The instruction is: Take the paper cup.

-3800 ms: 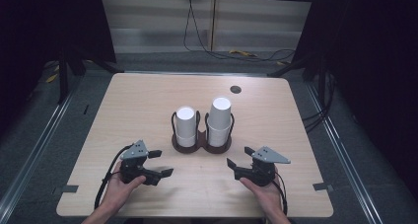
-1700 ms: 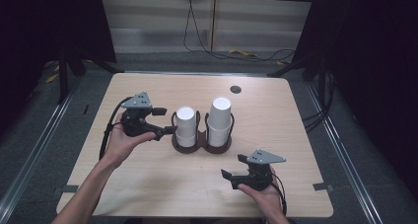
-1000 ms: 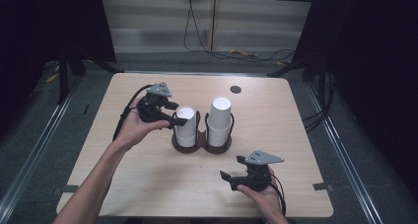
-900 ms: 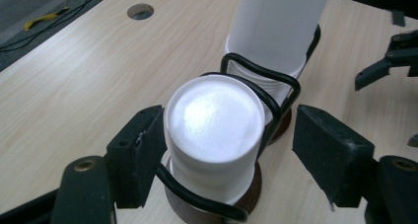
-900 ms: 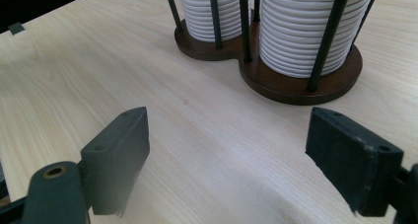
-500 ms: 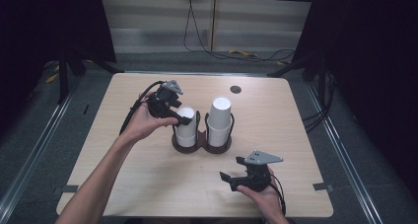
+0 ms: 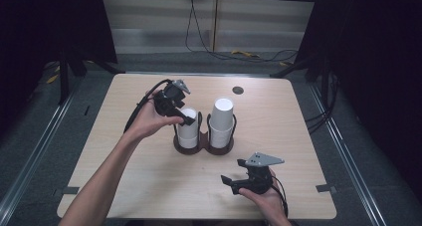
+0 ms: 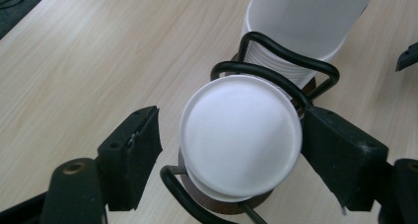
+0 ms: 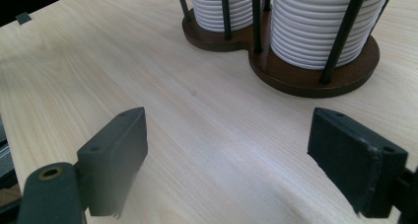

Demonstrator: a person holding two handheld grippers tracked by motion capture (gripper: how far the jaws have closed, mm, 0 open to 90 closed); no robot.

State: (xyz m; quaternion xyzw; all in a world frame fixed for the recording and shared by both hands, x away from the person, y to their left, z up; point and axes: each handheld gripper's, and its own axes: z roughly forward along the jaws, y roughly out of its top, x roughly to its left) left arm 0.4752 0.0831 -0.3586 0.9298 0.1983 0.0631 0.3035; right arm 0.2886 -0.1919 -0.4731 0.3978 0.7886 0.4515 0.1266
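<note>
Two stacks of white paper cups stand upside down in a dark wooden double holder with black wire uprights point(image 7: 203, 145), mid-table. We find the left gripper point(image 8: 229, 152) above the shorter left stack point(image 8: 240, 135), its jaws just widened to straddle the top cup, one pad apart from it. The right gripper point(image 9: 244, 157) rests open on the pale wooden table point(image 7: 149, 186). No writing is legible.

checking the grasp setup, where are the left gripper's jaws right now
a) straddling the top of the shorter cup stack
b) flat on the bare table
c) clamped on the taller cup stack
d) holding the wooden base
a: in the left gripper view the left gripper has a jaw on either side of the shorter cup stack, with a gap at the left jaw.
</note>
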